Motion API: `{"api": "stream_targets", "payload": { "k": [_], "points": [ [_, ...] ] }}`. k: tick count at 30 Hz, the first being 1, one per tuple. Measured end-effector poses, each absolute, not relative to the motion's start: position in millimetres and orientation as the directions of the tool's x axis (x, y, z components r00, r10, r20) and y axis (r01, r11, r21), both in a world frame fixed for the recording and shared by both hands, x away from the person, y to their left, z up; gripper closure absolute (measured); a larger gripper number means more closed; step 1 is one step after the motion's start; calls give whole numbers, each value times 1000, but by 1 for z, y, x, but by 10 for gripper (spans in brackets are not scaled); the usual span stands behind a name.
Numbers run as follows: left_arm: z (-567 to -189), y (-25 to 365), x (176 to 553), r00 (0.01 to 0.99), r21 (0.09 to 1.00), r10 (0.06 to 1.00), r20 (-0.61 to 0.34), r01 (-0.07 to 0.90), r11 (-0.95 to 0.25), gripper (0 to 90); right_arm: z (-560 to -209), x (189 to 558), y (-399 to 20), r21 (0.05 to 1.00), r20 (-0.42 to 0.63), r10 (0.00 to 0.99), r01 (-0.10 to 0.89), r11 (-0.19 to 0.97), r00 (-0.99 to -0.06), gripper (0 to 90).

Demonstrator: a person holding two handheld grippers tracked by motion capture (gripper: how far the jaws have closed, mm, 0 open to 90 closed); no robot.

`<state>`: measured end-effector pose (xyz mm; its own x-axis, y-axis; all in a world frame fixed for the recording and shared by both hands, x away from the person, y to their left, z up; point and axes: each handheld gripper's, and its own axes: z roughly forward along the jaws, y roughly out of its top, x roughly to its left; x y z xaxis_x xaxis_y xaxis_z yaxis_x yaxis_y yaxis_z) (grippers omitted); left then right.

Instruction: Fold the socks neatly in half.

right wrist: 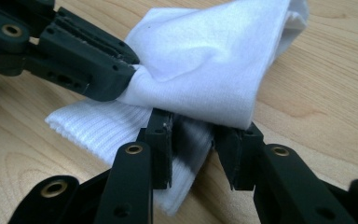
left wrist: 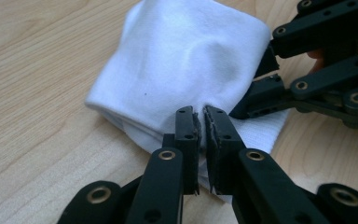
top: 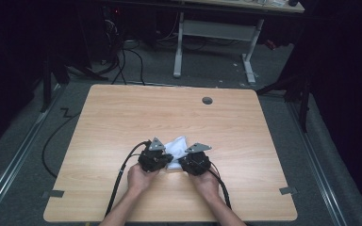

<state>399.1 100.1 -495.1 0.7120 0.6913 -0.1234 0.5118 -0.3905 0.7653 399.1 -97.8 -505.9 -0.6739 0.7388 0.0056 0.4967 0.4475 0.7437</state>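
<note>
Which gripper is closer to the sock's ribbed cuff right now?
Right. The right gripper straddles the white sock at its ribbed cuff, jaws apart. The left gripper pinches the smooth fabric just above it.

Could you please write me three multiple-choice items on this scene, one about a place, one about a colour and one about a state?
1. Where does the sock lie on the table?
A. at its far edge
B. near the person's edge, between the two grippers
C. at its left corner

2. What colour is the sock?
A. white
B. red
C. black

3. How does the left gripper stand?
A. wide open above the sock
B. lying on its side, away from the sock
C. shut on a pinch of the sock

Key: 1 B, the high view shows it between the left gripper and the right gripper; 2 A, all views show white cloth; 3 C, its pads meet on the fabric.
</note>
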Motion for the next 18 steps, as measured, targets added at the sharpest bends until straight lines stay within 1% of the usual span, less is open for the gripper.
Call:
{"api": "stream_targets", "payload": {
  "k": [6, 10, 18],
  "points": [
    [-495, 100, 402, 713, 768, 689, -131, 512, -384, 843, -502, 399, -102, 739, 41, 750, 525, 422, -660, 628],
    [-495, 101, 403, 709, 772, 688, -156, 522, -363, 842, -492, 390, -106, 757, 59, 738, 512, 406, -672, 623],
    [-494, 102, 402, 711, 779, 684, -160, 517, -354, 842, -497, 390, -102, 734, 61, 724, 522, 434, -687, 622]
  ]
}}
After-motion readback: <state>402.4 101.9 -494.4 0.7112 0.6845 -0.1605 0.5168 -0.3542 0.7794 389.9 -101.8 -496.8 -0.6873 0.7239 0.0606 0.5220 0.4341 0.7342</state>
